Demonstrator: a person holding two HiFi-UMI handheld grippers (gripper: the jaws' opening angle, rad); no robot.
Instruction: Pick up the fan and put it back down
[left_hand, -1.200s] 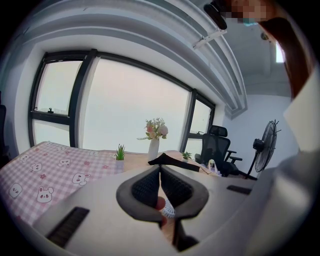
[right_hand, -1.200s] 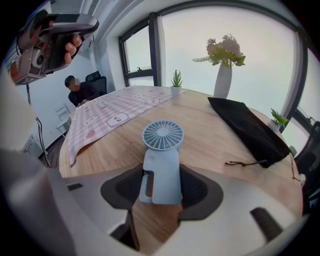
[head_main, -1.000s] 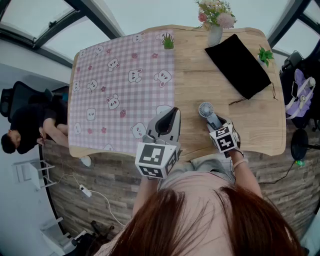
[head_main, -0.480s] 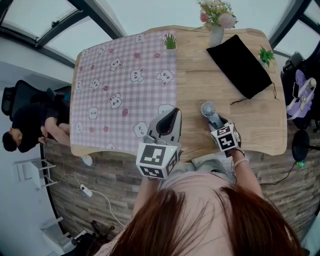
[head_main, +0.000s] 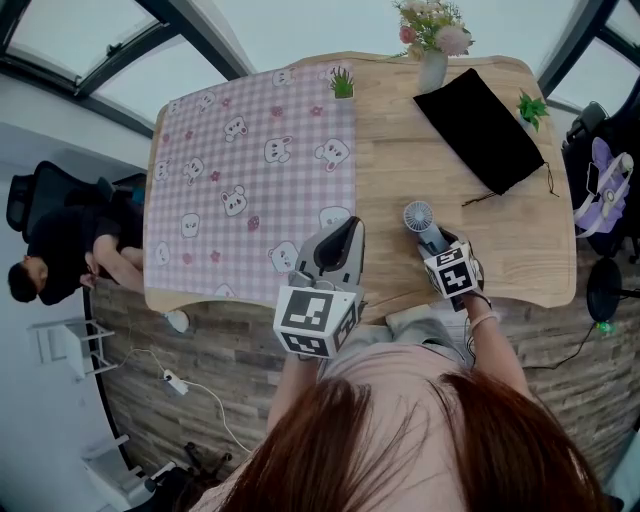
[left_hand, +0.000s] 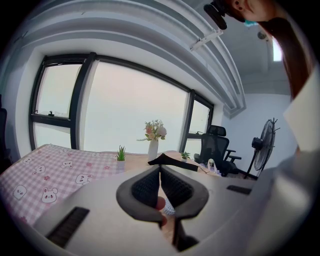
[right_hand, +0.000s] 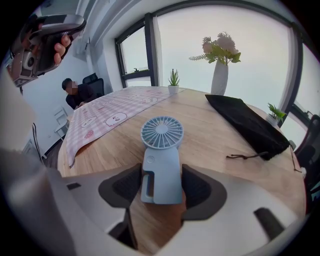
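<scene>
The small blue hand fan (right_hand: 161, 160) lies flat on the wooden table (head_main: 400, 150), its round head pointing away from me; from the head view the fan (head_main: 417, 218) is near the front edge. My right gripper (right_hand: 160, 181) straddles its handle. The jaws are opening, and the pads stand just off the handle's sides. In the head view the right gripper (head_main: 433, 245) points steeply down at it. My left gripper (head_main: 345, 236) hovers to the fan's left, over the cloth's edge. In its own view the left gripper (left_hand: 160, 169) is shut on nothing.
A pink checked cloth with bears (head_main: 240, 170) covers the table's left half. A black pouch (head_main: 475, 130), a vase of flowers (head_main: 430, 45) and two small plants (head_main: 341, 83) (head_main: 530, 108) stand at the back. A person (head_main: 50, 260) sits left of the table.
The head view has shifted slightly. Both grippers and the fan keep their places on the table.
</scene>
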